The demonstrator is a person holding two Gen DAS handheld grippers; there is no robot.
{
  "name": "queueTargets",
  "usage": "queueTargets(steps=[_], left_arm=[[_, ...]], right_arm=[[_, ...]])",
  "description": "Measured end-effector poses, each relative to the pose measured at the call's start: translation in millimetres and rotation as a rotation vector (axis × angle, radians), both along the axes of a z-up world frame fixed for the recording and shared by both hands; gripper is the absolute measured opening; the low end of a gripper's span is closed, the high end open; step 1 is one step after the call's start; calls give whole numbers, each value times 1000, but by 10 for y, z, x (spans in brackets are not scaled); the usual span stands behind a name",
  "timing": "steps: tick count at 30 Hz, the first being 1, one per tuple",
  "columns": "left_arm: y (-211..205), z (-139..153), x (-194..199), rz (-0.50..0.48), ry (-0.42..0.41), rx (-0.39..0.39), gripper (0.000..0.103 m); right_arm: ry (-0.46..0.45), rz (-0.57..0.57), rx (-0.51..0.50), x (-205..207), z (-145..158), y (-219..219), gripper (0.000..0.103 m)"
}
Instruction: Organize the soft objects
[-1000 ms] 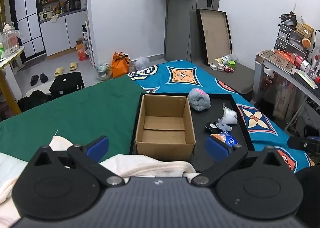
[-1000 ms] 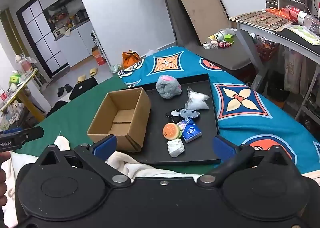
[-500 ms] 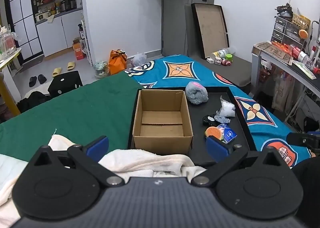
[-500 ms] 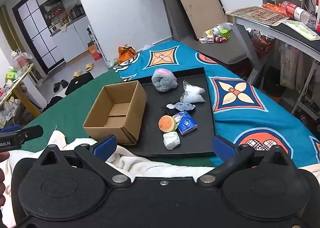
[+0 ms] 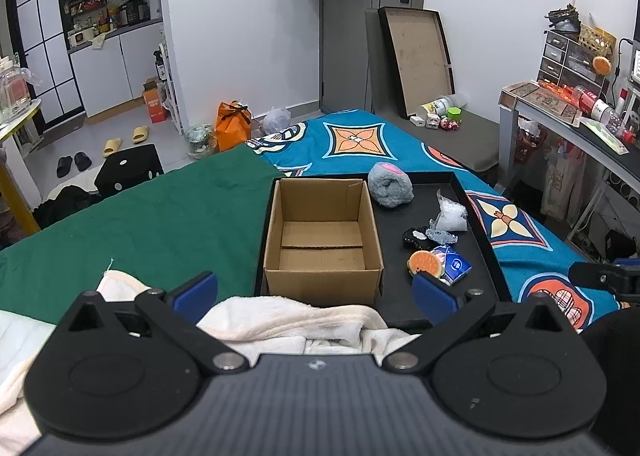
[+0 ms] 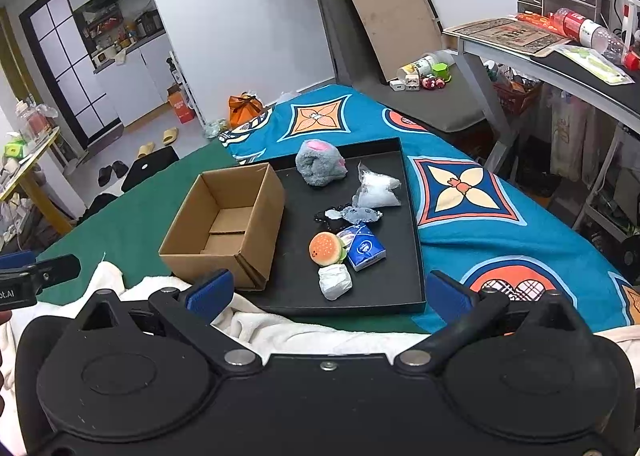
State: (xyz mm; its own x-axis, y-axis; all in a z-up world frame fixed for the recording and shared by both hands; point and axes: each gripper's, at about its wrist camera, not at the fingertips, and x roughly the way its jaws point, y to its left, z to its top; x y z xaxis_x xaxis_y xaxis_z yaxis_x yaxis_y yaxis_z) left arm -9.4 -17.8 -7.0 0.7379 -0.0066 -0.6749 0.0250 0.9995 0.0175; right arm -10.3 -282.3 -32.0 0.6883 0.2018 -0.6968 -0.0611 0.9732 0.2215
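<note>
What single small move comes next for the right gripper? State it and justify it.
Probably ease the right gripper forward and down toward the white wrapped bundle, the soft item nearest it on the black tray. Its jaws stand open and empty, short of the tray, and the cardboard box beside the items is still empty, so nothing has been sorted yet.

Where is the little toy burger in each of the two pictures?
Left wrist view: the toy burger lies right of centre, just above the right blue fingertip.
Right wrist view: the toy burger lies at the centre, left of the blue tissue pack.
Shared landmark: the cardboard box, left of it in both.
</note>
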Motion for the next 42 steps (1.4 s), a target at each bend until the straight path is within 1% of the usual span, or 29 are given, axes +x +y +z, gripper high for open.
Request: queueTargets(steps=[9,12,17,42], left_arm=[[20,-27,-35,1,0,-2,103],[28,-35,-53,-1,1,-13,103],[43,-46,-76,-1,-1,-1,103],[66,0,-88,8,-5,3,103]], right_arm=[[1,4,1,-33,-3,15,103],[-5,-1,3,-41,5,11,103],[-8,-4,6,-47,10,-2,103],[-11,9,-4,-81,48,7,103]])
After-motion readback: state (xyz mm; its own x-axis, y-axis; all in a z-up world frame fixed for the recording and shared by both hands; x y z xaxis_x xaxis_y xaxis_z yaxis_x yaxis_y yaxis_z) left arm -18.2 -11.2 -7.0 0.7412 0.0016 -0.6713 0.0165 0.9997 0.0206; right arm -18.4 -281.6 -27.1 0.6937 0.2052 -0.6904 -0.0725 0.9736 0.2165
